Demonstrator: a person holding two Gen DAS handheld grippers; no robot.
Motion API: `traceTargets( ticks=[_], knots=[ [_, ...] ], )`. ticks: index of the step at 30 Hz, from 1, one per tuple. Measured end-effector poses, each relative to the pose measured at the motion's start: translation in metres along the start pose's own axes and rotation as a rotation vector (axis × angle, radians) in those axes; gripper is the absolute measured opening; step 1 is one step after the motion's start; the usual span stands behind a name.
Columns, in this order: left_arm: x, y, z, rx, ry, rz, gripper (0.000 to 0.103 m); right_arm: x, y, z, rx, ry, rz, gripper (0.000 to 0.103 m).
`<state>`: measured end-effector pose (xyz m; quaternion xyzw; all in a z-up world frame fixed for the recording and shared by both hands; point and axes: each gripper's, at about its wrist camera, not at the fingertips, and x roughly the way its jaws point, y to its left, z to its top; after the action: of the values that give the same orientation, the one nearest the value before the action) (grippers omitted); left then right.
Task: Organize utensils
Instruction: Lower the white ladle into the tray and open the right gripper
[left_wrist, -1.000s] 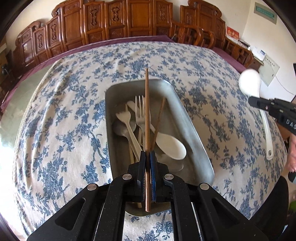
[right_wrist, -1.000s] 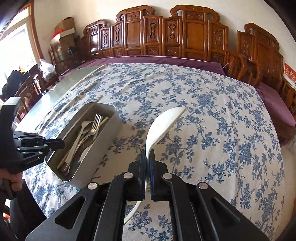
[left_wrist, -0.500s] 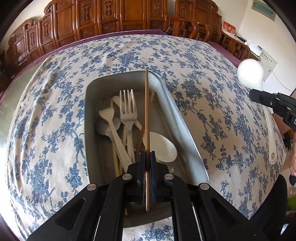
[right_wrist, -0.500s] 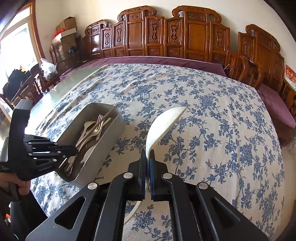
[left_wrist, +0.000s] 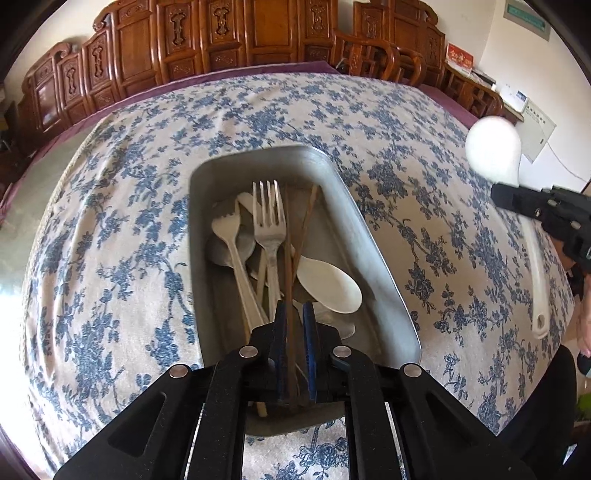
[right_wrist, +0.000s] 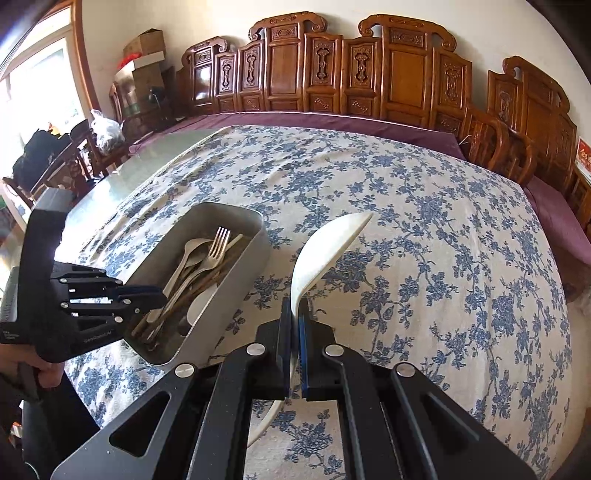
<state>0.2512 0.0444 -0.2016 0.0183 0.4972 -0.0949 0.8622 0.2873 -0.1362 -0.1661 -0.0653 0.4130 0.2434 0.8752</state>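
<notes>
A metal tray (left_wrist: 373, 236) on the flowered tablecloth holds forks, spoons and chopsticks; it also shows in the right wrist view (right_wrist: 236, 288). My left gripper (left_wrist: 294, 321) hangs over the tray's near end, jaws slightly apart, with a brown chopstick (left_wrist: 287, 258) lying between them down in the tray. My right gripper (right_wrist: 294, 317) is shut on the handle of a white ladle (right_wrist: 325, 247), held above the cloth to the right of the tray. The ladle (left_wrist: 493, 147) and right gripper (left_wrist: 517, 201) appear at the right edge of the left wrist view.
Carved wooden chairs (right_wrist: 388, 74) line the table's far side. A purple cloth edge (right_wrist: 332, 120) borders the flowered tablecloth (right_wrist: 424, 221). Boxes and bags (right_wrist: 107, 129) stand at far left near a window.
My left gripper lowered into the tray and its jaws parted, leaving the chopstick lying among the utensils. My right gripper stayed shut on the ladle, nearly still.
</notes>
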Motion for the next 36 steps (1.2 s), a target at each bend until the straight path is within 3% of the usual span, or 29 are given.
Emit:
traceTargets(
  ticks=[12,16,21,36],
  knots=[
    [-0.05,0.037,0.003,-0.081,-0.139,0.021,0.014,0.017,0.041,0.029,-0.046,-0.015,0.045,0.005],
    [-0.059,0.05,0.003,-0.103,-0.163,0.029,0.021,0.03,0.058,0.04,-0.072,-0.007,0.059,0.005],
    [-0.064,0.064,0.0,-0.129,-0.176,0.036,0.032,0.048,0.076,0.051,-0.098,0.005,0.068,0.005],
    [-0.063,0.09,-0.008,-0.166,-0.167,0.054,0.032,0.115,0.1,0.044,-0.141,0.101,0.047,0.005]
  ],
)
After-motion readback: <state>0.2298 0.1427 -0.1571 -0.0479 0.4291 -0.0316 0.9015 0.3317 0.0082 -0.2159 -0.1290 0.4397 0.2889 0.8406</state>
